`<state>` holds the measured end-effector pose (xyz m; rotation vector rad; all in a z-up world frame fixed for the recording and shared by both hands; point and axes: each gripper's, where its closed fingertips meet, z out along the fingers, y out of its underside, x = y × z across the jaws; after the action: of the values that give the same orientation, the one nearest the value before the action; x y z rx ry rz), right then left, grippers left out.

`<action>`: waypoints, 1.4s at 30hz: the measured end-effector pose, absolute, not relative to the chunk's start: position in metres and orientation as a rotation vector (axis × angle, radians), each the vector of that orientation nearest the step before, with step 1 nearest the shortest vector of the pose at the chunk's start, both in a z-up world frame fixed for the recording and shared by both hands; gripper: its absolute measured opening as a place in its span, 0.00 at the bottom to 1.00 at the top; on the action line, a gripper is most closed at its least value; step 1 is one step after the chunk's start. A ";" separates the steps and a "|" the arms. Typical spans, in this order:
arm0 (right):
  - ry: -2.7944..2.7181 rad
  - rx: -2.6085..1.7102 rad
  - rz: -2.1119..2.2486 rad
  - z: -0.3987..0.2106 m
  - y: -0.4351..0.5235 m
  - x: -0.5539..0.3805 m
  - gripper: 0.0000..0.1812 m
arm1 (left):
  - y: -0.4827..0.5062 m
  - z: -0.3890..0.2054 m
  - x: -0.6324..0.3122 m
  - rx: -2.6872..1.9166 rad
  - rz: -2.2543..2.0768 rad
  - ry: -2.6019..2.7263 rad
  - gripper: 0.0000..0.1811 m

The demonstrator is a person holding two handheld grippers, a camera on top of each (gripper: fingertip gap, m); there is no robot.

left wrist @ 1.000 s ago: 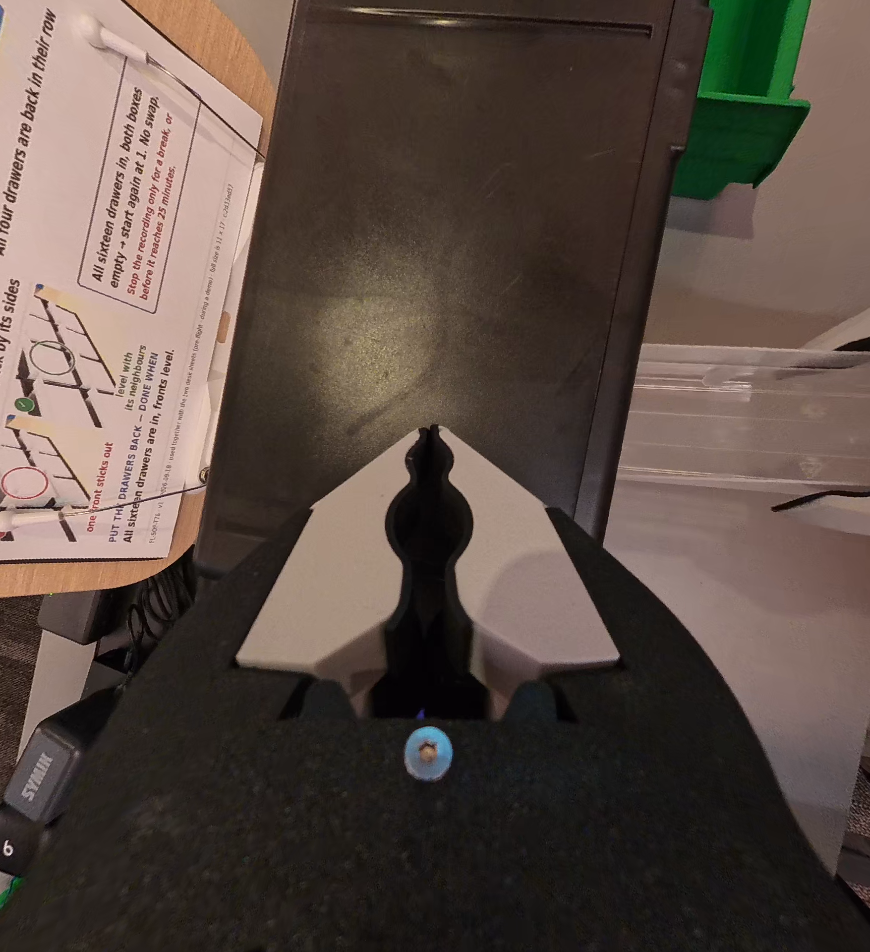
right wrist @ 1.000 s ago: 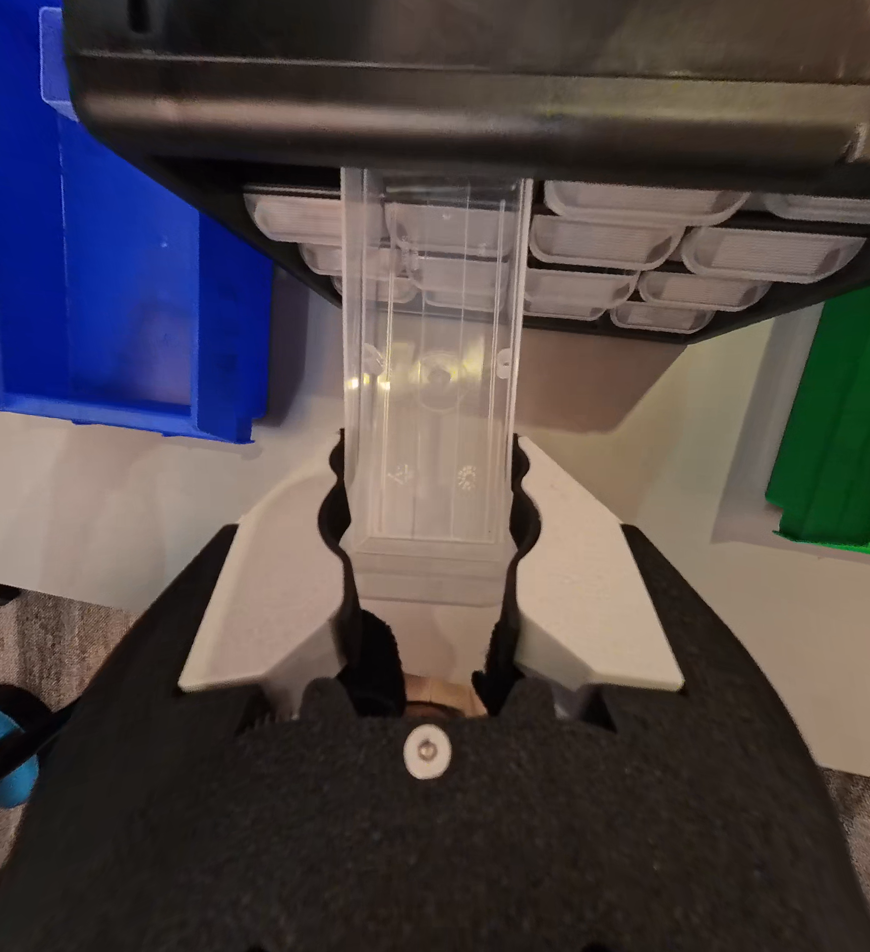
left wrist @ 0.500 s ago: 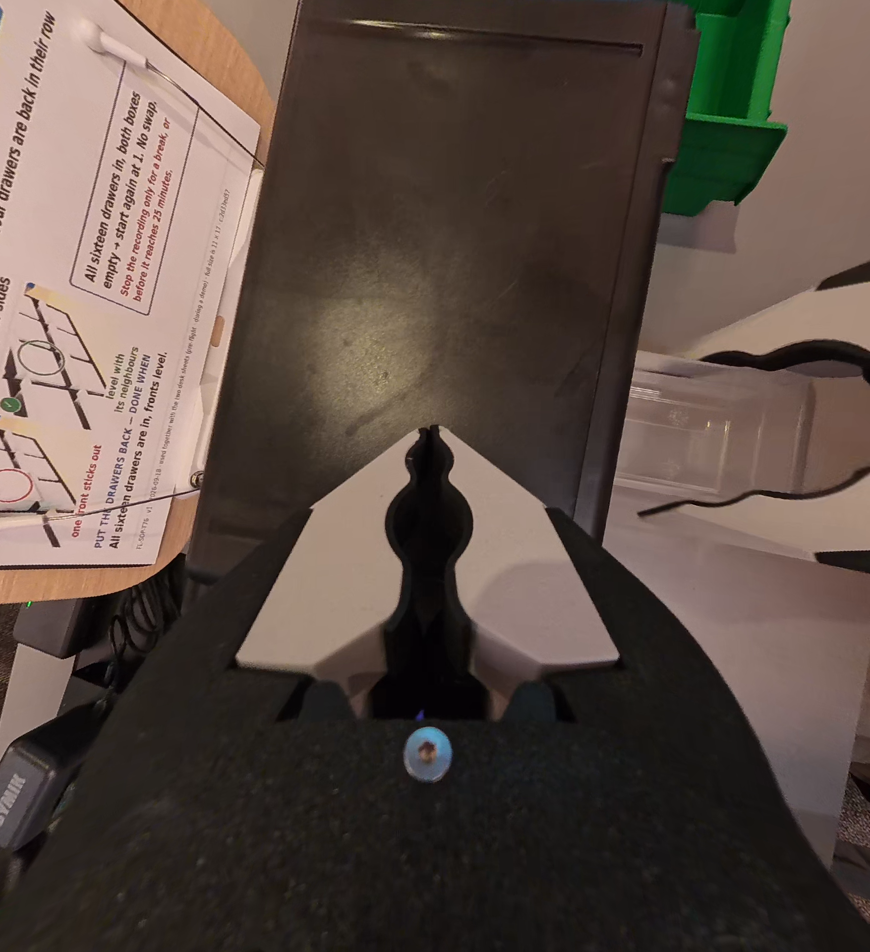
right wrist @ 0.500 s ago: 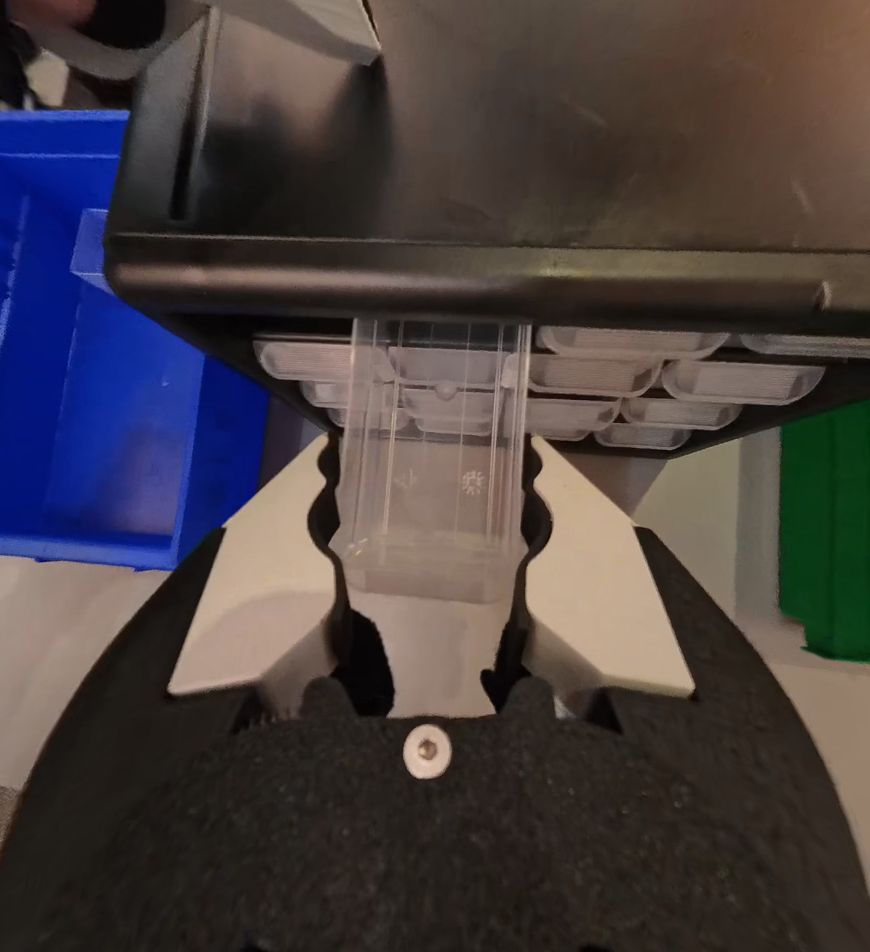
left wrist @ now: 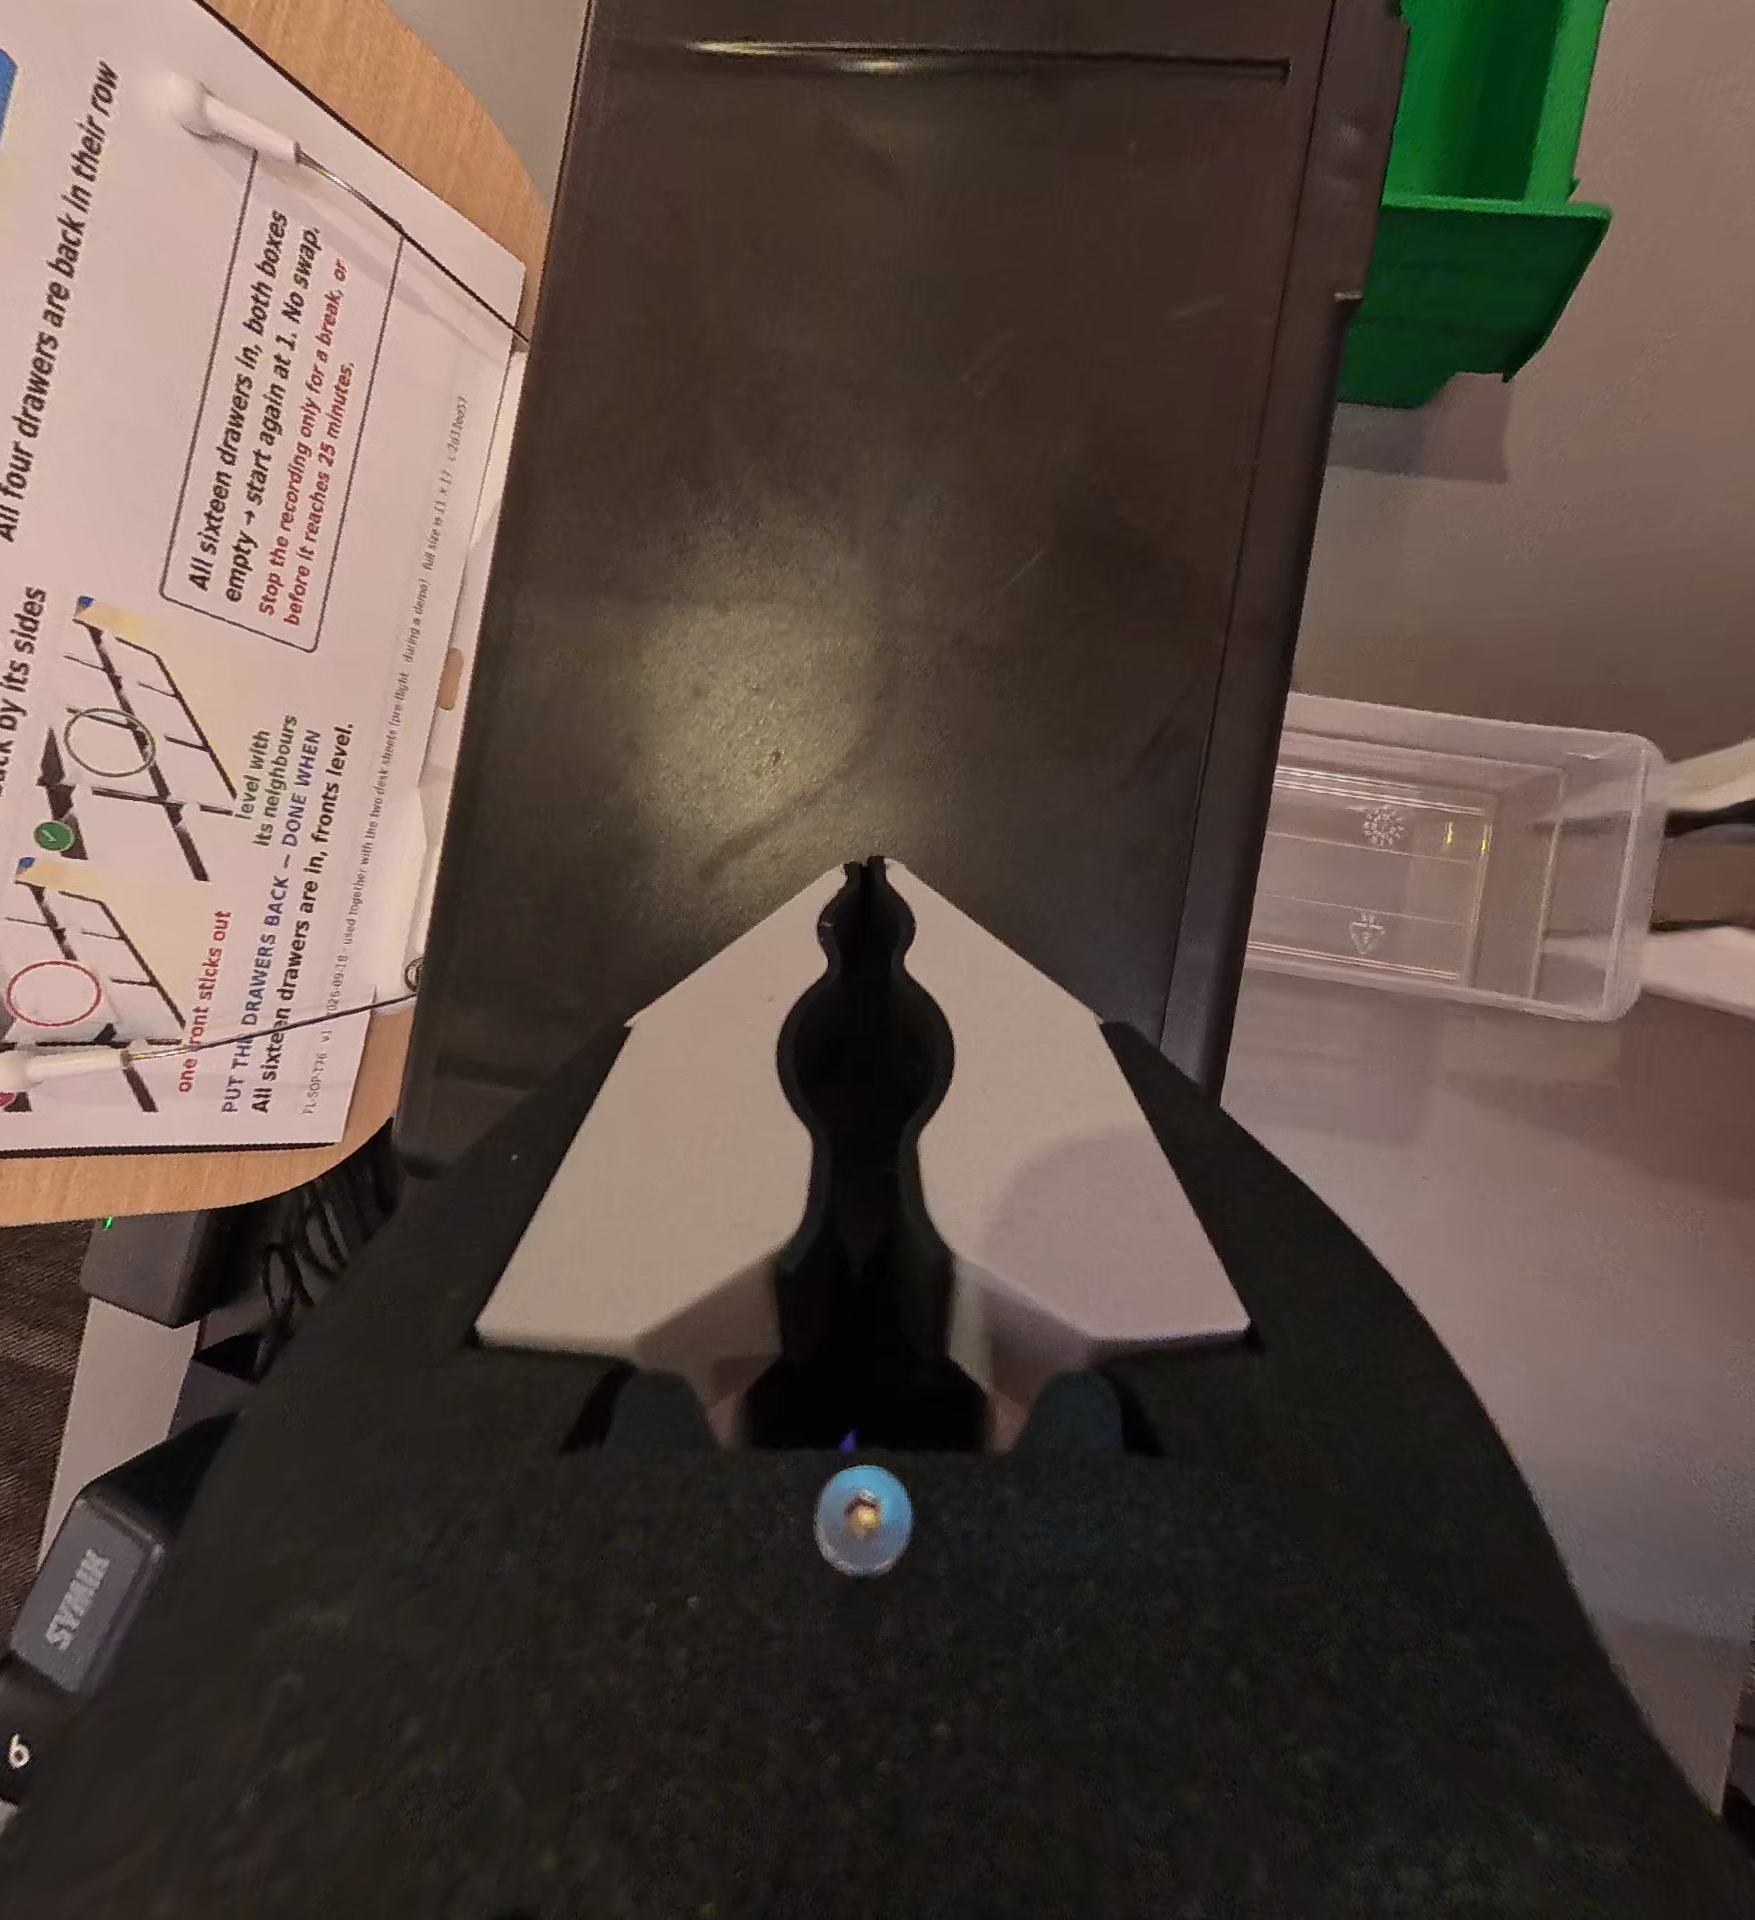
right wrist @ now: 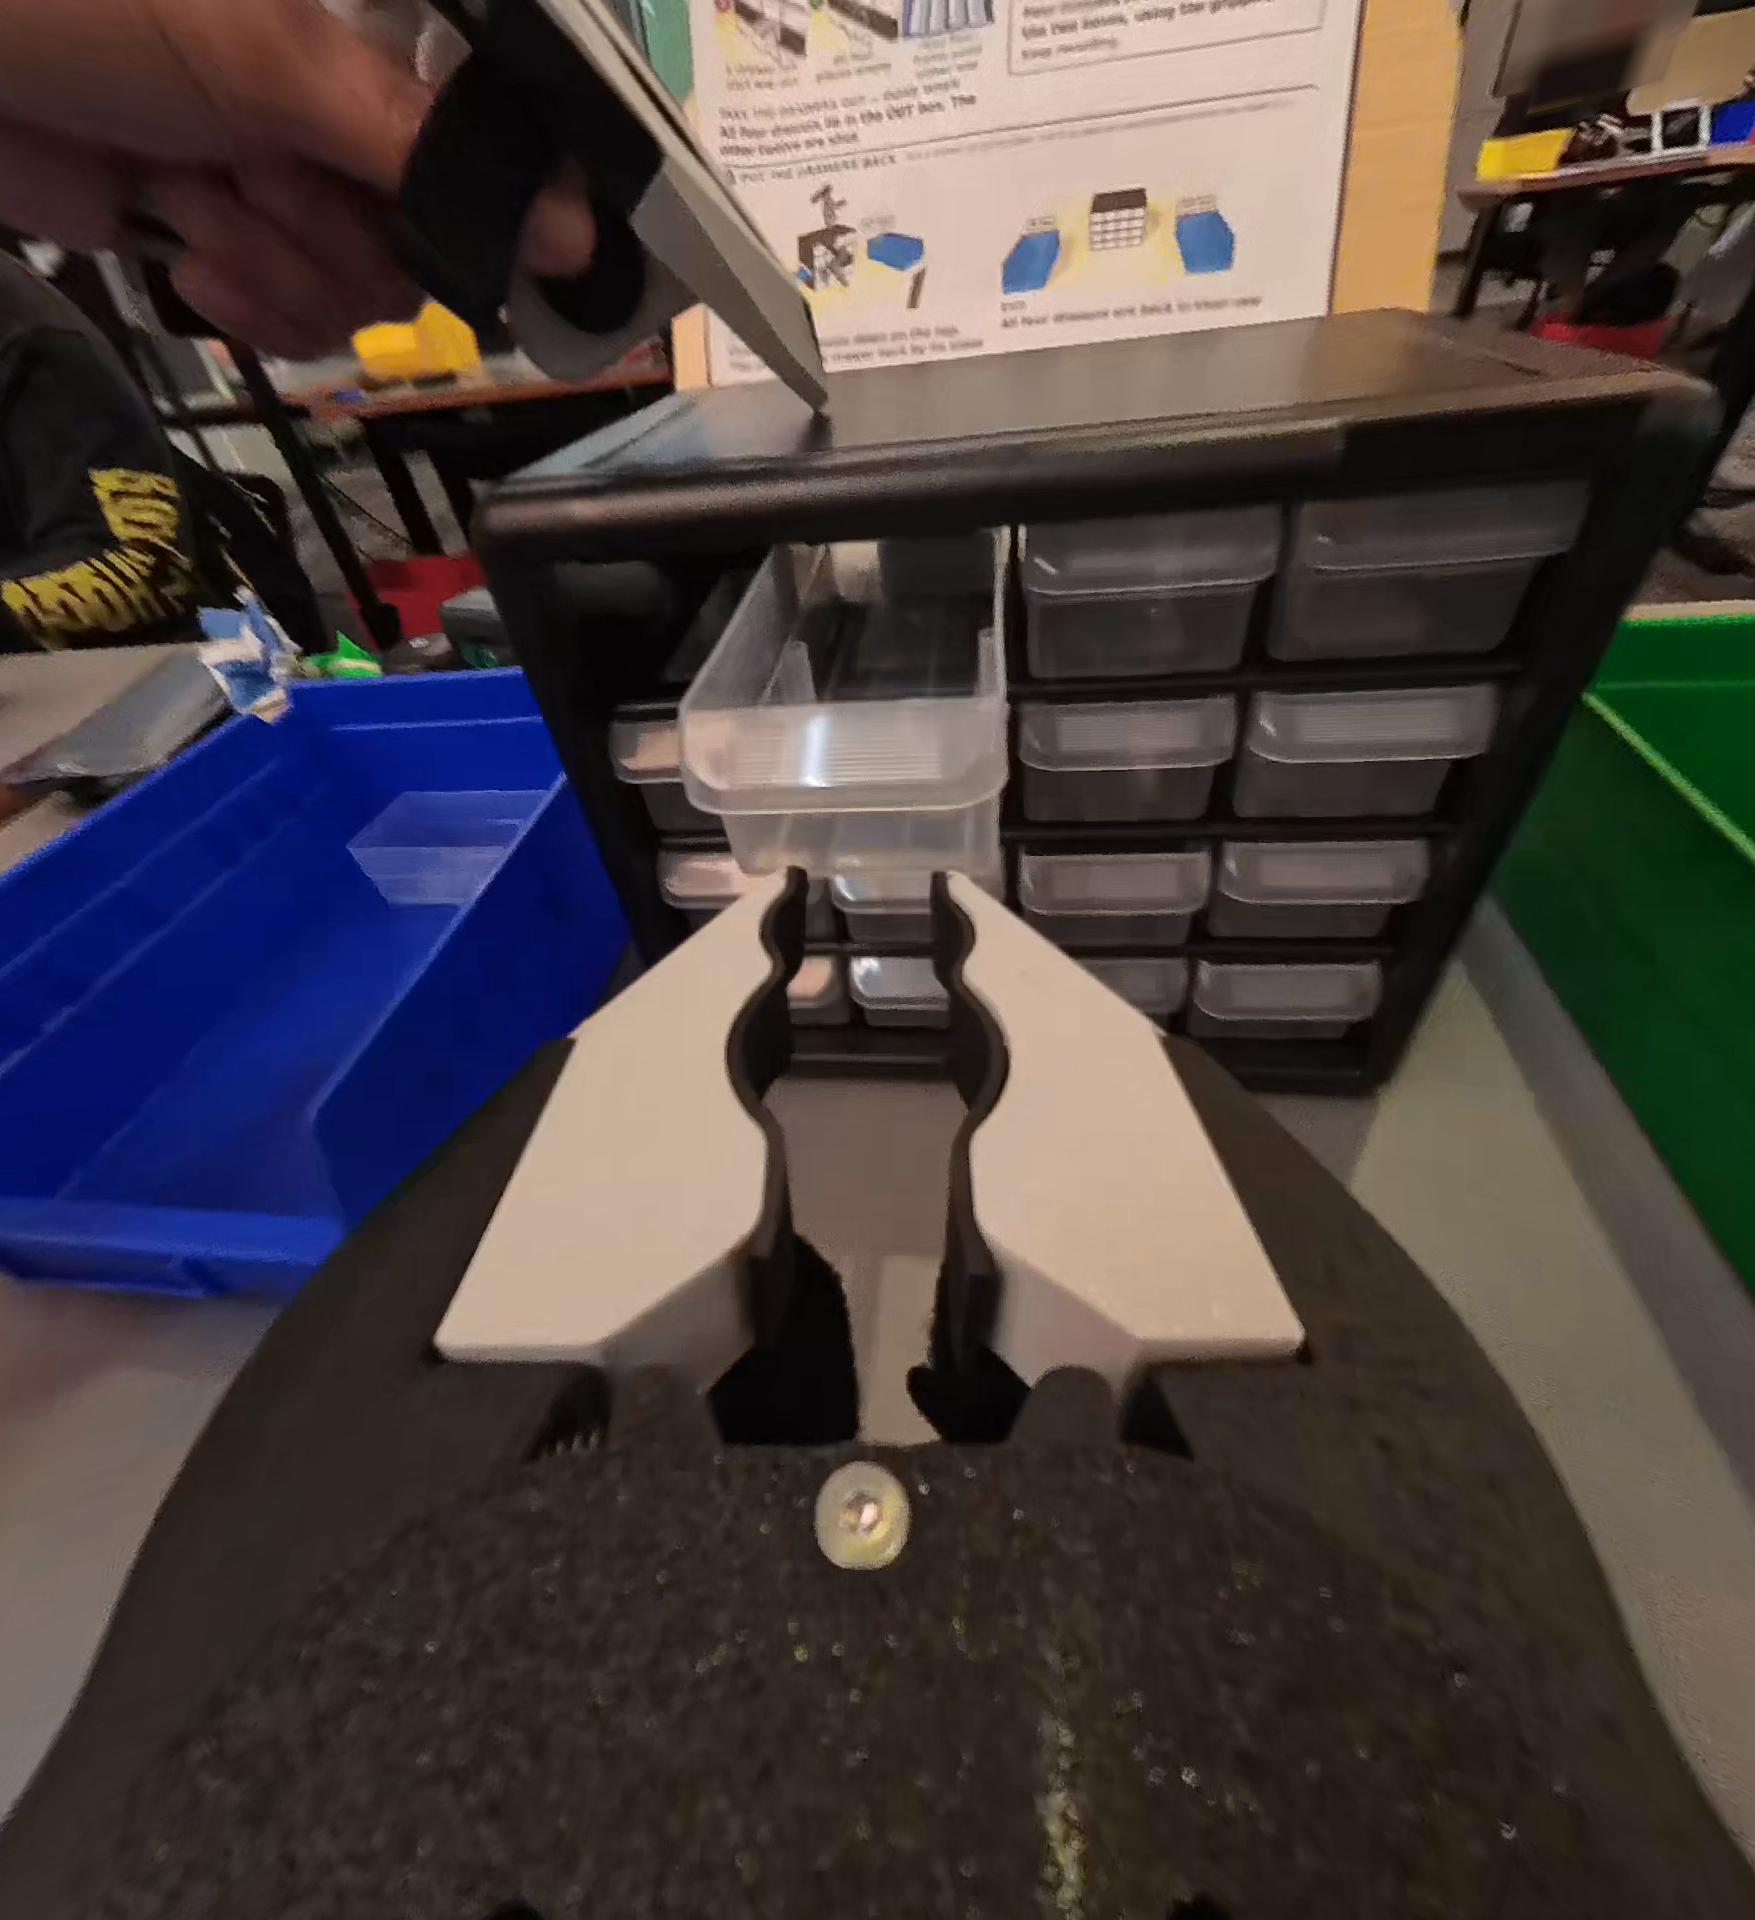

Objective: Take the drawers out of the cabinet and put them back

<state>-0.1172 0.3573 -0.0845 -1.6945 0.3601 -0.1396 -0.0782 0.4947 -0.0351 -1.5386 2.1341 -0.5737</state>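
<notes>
The black cabinet (right wrist: 1112, 436) stands on the table with several clear drawers in its slots. One clear drawer (right wrist: 842, 769) sticks partway out of the top row, second slot from the left; it also shows in the left wrist view (left wrist: 1455, 873). The top-left slot (right wrist: 603, 623) is empty. My right gripper (right wrist: 870, 888) is open with a narrow gap and holds nothing, its tips just under the drawer's front. My left gripper (left wrist: 868, 868) is shut and empty, its tip pressed on the cabinet's top (left wrist: 904, 468); it also shows in the right wrist view (right wrist: 738, 281).
A blue bin (right wrist: 229, 987) left of the cabinet holds a clear drawer (right wrist: 447, 842). A green bin (right wrist: 1704, 831) stands on the right. An instruction sheet (left wrist: 177, 623) on a wooden board is behind the cabinet. A seated person is at the far left.
My right gripper let go of the drawer's sides, drew back, levelled out and narrowed. The drawer now rests partway in its slot. My left gripper stayed on the cabinet top.
</notes>
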 end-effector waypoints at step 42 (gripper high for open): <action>0.068 -1.928 0.232 -0.165 0.247 -0.107 0.19 | 0.629 -0.235 -0.259 -2.061 0.136 2.214 0.15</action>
<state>-0.1070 0.2472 -0.1654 -1.9284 0.0679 0.2323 -0.2589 0.6289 -0.2353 -2.0613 2.2141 0.1365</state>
